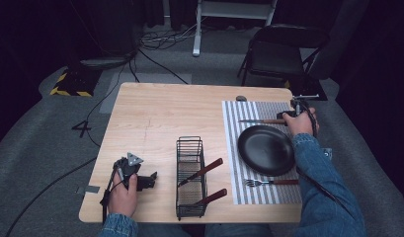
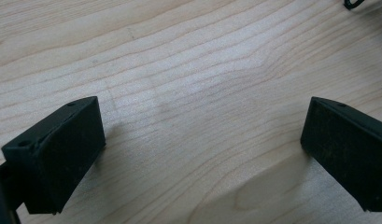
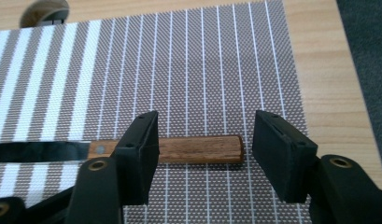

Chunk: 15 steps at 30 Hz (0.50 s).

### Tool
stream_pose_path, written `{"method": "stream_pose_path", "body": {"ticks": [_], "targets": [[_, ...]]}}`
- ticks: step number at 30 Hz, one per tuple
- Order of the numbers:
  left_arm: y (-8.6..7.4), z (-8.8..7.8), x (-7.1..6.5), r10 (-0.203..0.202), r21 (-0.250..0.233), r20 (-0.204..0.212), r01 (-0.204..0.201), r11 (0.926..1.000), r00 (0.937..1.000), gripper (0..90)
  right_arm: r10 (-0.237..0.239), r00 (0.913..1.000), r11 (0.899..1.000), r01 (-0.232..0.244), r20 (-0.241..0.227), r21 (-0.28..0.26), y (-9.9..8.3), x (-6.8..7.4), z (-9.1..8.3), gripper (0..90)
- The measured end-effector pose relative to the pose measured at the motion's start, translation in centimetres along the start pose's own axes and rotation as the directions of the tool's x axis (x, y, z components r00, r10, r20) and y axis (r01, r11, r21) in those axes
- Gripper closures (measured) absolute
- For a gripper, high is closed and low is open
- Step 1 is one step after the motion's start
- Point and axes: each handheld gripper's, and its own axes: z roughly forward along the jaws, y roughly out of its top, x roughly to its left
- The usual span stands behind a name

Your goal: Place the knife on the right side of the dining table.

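A knife (image 3: 198, 149) with a wooden handle and a dark blade lies flat on the striped placemat (image 3: 179, 70), beyond the black plate (image 1: 266, 149). My right gripper (image 3: 207, 135) is open and low over the knife. The handle lies in the gap between its jaws, and neither pad presses on it. In the high view the right gripper (image 1: 288, 114) is at the knife's (image 1: 261, 121) handle end. A fork (image 1: 271, 182) lies on the mat in front of the plate. My left gripper (image 1: 149, 180) rests near the table's front left, open over bare wood (image 2: 202, 70).
A black wire basket (image 1: 191, 148) stands mid-table at the front with two wooden-handled utensils (image 1: 202, 172) sticking out to the right. A small round object (image 1: 241, 98) sits at the table's far edge. A folding chair (image 1: 281, 49) stands behind the table.
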Motion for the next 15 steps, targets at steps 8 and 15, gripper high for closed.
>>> {"method": "stream_pose_path", "body": {"ticks": [8, 15], "targets": [[0.0, 0.0, 0.0, 0.002, 0.002, 0.0, -0.002, 1.0, 1.0, 0.0, -0.034, 0.9992, 0.998, 0.033, -0.022, -0.048, 0.6, 0.9, -2.8, 42.7], [0.0, 0.0, 0.0, 0.002, 0.001, -0.001, -0.002, 1.0, 1.0, 0.0, -0.059, 0.9975, 0.994, 0.055, -0.038, -0.092, 1.0, 1.3, -5.5, 42.9]]}}
